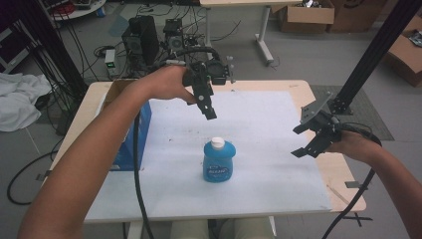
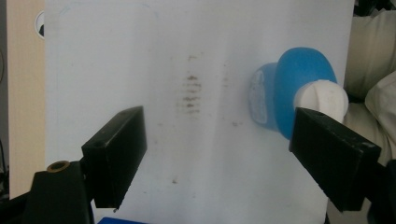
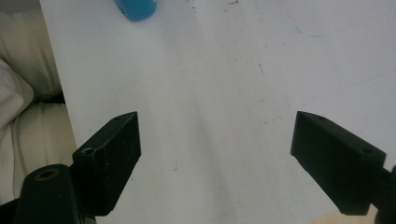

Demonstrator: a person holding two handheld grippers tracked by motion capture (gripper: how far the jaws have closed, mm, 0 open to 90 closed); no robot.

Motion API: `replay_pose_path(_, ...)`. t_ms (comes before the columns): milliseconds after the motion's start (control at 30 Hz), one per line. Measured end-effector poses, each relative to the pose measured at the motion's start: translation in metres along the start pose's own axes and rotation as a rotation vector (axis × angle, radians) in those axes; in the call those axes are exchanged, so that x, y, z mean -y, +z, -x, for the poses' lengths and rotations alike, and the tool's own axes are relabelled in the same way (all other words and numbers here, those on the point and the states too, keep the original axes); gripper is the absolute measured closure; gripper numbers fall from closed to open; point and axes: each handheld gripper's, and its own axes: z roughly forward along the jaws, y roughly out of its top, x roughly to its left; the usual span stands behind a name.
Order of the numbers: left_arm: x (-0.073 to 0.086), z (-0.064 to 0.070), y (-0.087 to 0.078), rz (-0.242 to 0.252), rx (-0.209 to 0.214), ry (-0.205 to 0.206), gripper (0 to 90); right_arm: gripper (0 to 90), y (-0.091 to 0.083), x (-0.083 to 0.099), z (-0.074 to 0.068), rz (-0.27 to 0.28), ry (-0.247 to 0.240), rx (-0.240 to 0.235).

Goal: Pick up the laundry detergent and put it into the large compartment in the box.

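A blue bottle [image 1: 218, 162] with a white cap stands upright on the white sheet [image 1: 259, 149] near the table's front middle. My left gripper [image 1: 207, 107] hovers above and behind it, held from the left, jaws open and pointing down toward the sheet. In the left gripper view the blue bottle [image 2: 289, 95] sits at the right, its white cap just past the right jaw, with nothing between the jaws. My right gripper [image 1: 306, 140] hangs open over the sheet's right edge. The right gripper view has the bottle's base [image 3: 136, 8] at the top left.
A blue box [image 1: 139, 134] stands at the table's left edge beside my left forearm. A black frame post [image 1: 370, 59] rises behind the right gripper. Cables, black equipment and cardboard boxes [image 1: 306, 15] lie on the floor beyond the table.
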Motion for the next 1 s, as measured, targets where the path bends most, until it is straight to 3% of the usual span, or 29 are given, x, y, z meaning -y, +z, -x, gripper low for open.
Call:
replay_pose_path(167,-0.005,0.01,-0.001,0.009,0.005,0.019,19.2,16.0,0.001,-0.002,-0.002,0.0,-0.005,0.0)
replay_pose_path(367,-0.009,0.024,0.001,0.023,0.039,0.031,18.1,16.0,0.002,-0.002,-0.004,0.001,-0.01,-0.003)
replay_pose_path(1000,-0.017,0.053,0.023,-0.019,0.06,0.086,18.2,16.0,0.005,-0.005,-0.006,0.005,-0.021,-0.007)
